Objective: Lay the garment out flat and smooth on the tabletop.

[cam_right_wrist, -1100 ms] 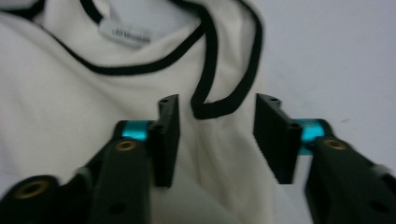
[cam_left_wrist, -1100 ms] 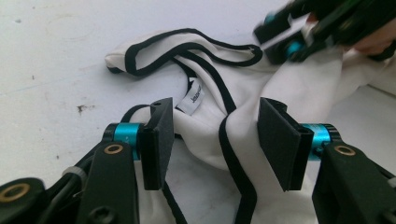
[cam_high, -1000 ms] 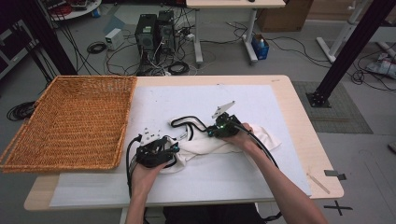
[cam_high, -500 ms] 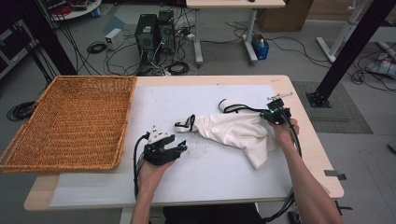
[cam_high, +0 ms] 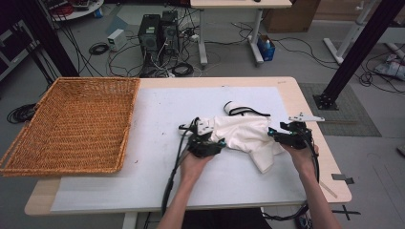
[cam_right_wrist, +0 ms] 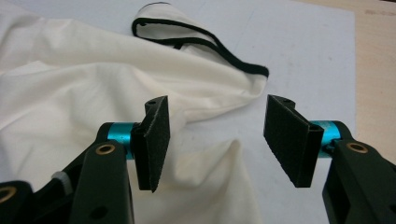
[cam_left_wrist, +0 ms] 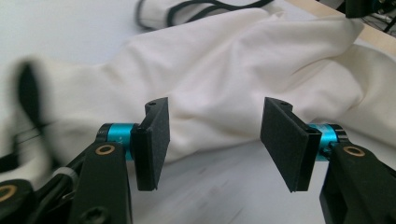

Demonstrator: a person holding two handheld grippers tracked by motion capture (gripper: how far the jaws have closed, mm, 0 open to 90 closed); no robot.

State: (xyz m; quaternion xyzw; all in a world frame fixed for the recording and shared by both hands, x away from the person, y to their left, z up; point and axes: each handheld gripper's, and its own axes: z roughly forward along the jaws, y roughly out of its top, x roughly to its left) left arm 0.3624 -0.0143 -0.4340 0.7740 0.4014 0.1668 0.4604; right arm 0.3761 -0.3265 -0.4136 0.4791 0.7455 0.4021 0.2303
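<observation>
In the middle of the high view, a little right of centre, the white garment (cam_high: 246, 136) lies crumpled on the white sheet (cam_high: 143, 124) that covers the worktop (cam_high: 313, 102). Your left gripper (cam_high: 206, 143) is at its left edge, your right gripper (cam_high: 286, 136) at its right edge. In both gripper views the jaws stand wide apart and hold nothing; the cloth (cam_left_wrist: 224, 79) lies just beyond them. The black-trimmed edge (cam_right_wrist: 201, 39) of the garment curls at the upper centre of the right gripper view. Right of the cloth, the sheet ends soon and bare wood follows. At the left of the high view the wicker basket (cam_high: 71, 124) stands well apart, with free sheet between it and your left gripper.
</observation>
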